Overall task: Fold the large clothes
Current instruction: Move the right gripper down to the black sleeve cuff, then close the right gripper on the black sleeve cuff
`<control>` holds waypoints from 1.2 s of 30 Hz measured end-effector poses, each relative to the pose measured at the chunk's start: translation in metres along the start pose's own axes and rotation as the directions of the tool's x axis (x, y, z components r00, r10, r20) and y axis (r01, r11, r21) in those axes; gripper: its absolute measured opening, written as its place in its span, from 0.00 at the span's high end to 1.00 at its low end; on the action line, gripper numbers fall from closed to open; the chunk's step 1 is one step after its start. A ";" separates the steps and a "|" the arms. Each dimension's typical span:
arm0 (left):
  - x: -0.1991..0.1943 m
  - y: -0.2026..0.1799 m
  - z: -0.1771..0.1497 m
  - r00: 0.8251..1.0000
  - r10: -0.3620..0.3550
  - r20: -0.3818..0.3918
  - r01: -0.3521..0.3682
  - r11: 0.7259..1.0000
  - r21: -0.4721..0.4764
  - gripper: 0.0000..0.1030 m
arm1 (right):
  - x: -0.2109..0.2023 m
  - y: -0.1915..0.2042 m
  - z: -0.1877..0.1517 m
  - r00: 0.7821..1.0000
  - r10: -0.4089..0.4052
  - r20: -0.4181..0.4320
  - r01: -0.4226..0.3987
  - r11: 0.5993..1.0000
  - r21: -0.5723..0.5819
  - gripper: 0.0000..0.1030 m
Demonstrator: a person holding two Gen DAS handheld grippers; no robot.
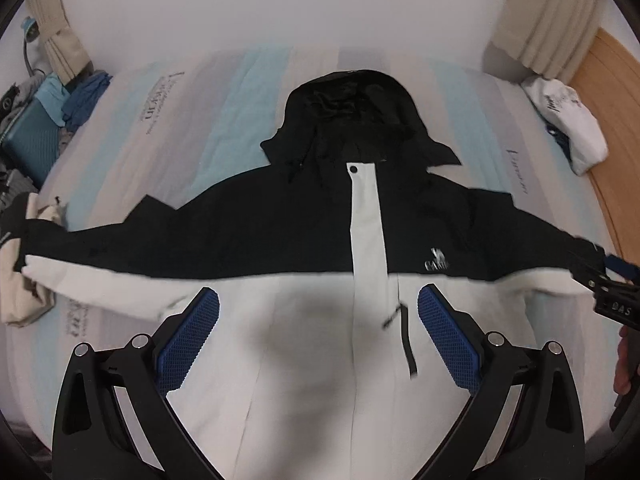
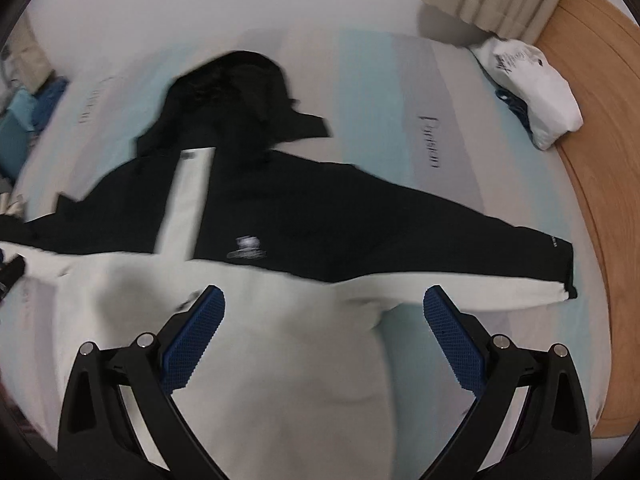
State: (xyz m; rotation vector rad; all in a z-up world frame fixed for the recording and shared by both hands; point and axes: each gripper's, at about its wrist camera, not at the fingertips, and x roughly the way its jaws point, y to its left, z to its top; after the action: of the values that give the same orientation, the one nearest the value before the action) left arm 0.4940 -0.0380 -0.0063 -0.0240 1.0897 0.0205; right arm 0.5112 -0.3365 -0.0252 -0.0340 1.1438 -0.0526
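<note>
Both grippers hung spread wide above the bed, pinching nothing: my left gripper (image 1: 318,336) over the white lower front of the garment, my right gripper (image 2: 324,336) over its white side below the armpit of the nearer sleeve. The black-and-white hooded shell jacket (image 1: 280,224) lay flat, front up, on the pale blue-and-grey striped mattress (image 1: 224,92), sleeves stretched out to either side and the black hood (image 1: 352,108) pointing away from me. I judged the fabric thin, light and rather slick, the kind that slides over itself and springs out of a crease, so a firm pinch on a double layer seemed wise. The black cuff of the right sleeve (image 2: 560,260) and the hem corners looked like the best places to take hold.

Much was unclear. Motion blur smeared the chest logo (image 2: 248,248) beyond reading. The left sleeve's end ran over a crumpled cream cloth (image 1: 24,300) at the edge of view, its cuff hard to make out, and the hem was cut off beneath my fingers. A folded white garment (image 2: 532,92) sat well apart by the wooden bed frame (image 2: 592,120).
</note>
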 end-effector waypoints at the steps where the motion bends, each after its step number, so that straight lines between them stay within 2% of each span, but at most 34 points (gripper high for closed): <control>1: 0.015 -0.001 0.007 1.000 -0.005 0.001 0.005 1.000 -0.013 0.06 | 0.012 -0.012 0.005 1.000 -0.017 0.004 0.017 1.000 0.016 0.07; 4: 0.057 -0.006 0.020 1.000 -0.022 0.001 0.022 1.000 -0.013 0.06 | 0.054 -0.055 0.013 0.997 -0.078 0.015 0.077 0.995 0.064 0.07; 7: 0.095 -0.012 0.029 1.000 0.023 0.006 -0.024 0.999 0.039 0.06 | 0.085 -0.106 0.012 0.991 -0.129 0.041 0.123 0.984 0.131 0.07; 13: 0.154 -0.009 0.039 0.998 -0.011 -0.056 0.012 1.000 0.014 0.06 | 0.138 -0.214 0.005 0.967 -0.254 -0.026 0.255 0.955 0.152 0.07; 18: 0.195 -0.008 0.041 0.995 0.013 -0.101 -0.011 1.000 0.016 0.06 | 0.168 -0.301 -0.019 0.963 -0.254 -0.096 0.268 0.945 0.187 0.07; 21: 0.206 -0.016 0.035 0.994 0.028 -0.101 -0.022 0.998 0.067 0.06 | 0.185 -0.352 -0.032 0.930 -0.339 -0.140 0.360 0.916 0.176 0.07; 27: 0.229 -0.025 0.028 0.993 0.031 -0.116 -0.022 0.997 0.080 0.06 | 0.204 -0.431 -0.042 0.898 -0.403 -0.174 0.432 0.882 0.190 0.07; 30: 0.236 -0.024 0.024 0.992 0.022 -0.120 -0.011 0.995 0.096 0.06 | 0.214 -0.460 -0.044 0.904 -0.372 -0.213 0.413 0.888 0.201 0.07; 32: 0.243 -0.022 0.022 0.990 0.038 -0.135 -0.023 0.994 0.108 0.06 | 0.223 -0.474 -0.045 0.915 -0.326 -0.236 0.377 0.899 0.221 0.07; 33: 0.245 -0.021 0.021 0.988 0.044 -0.145 -0.029 0.994 0.104 0.06 | 0.226 -0.478 -0.046 0.922 -0.301 -0.245 0.357 0.905 0.232 0.09; 36: 0.248 -0.020 0.019 0.985 0.046 -0.166 -0.030 0.995 0.095 0.06 | 0.236 -0.500 -0.052 0.953 -0.159 -0.258 0.239 0.918 0.317 0.23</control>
State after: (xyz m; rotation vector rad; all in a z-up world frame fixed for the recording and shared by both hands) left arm 0.6256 -0.0560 -0.2174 0.0796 1.2591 0.0021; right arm 0.5491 -0.8499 -0.2337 0.1720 1.3437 -0.4513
